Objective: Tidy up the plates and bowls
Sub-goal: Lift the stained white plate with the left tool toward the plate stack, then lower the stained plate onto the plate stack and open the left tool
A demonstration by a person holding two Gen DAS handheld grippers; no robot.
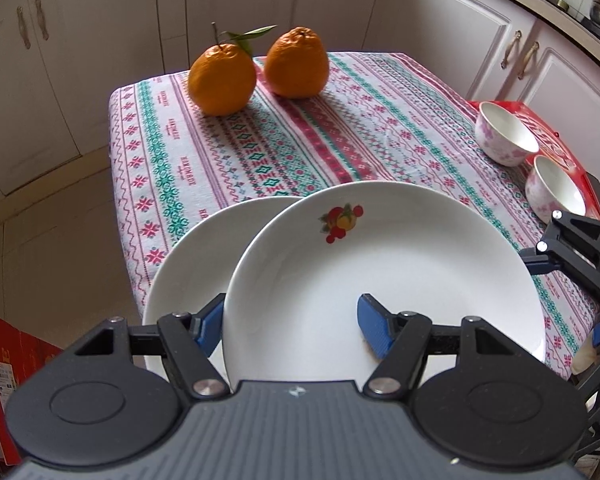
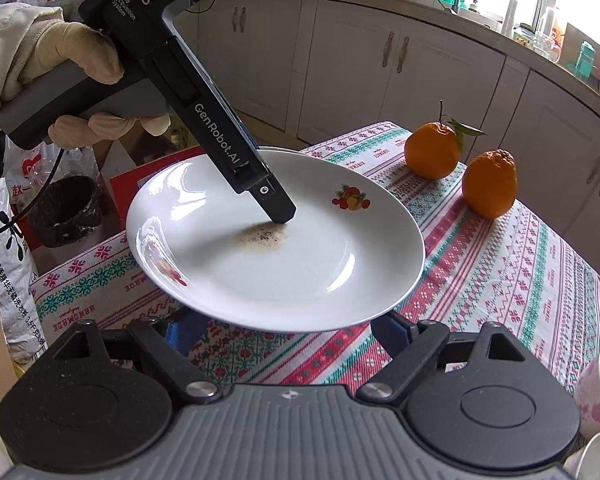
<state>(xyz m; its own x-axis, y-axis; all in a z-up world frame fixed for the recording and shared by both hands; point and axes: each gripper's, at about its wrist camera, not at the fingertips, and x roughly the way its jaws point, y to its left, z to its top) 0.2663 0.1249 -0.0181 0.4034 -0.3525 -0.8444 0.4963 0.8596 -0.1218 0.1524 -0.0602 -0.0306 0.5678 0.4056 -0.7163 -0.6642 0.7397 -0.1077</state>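
My left gripper [image 1: 290,308] is shut on the near rim of a white plate [image 1: 380,264] with a fruit decal, one blue pad inside the dish and the other outside it. In the right wrist view this plate [image 2: 300,264] hangs tilted above the patterned tablecloth [image 2: 500,280], with a brown stain [image 2: 262,236] at its centre under the left gripper's finger [image 2: 274,204]. A second white plate [image 1: 196,264] lies beside and partly under it on the left. My right gripper [image 2: 288,328] stands open low beneath the held plate's near rim, which hides its fingertips.
Two oranges [image 1: 222,80] [image 1: 296,64] sit at the table's far end. Two pink-flowered bowls [image 1: 504,132] [image 1: 556,192] stand on a red box [image 1: 552,120] at the right. A gloved hand [image 2: 80,52] holds the left gripper. Bags and a black pot [image 2: 66,208] crowd the floor at the left.
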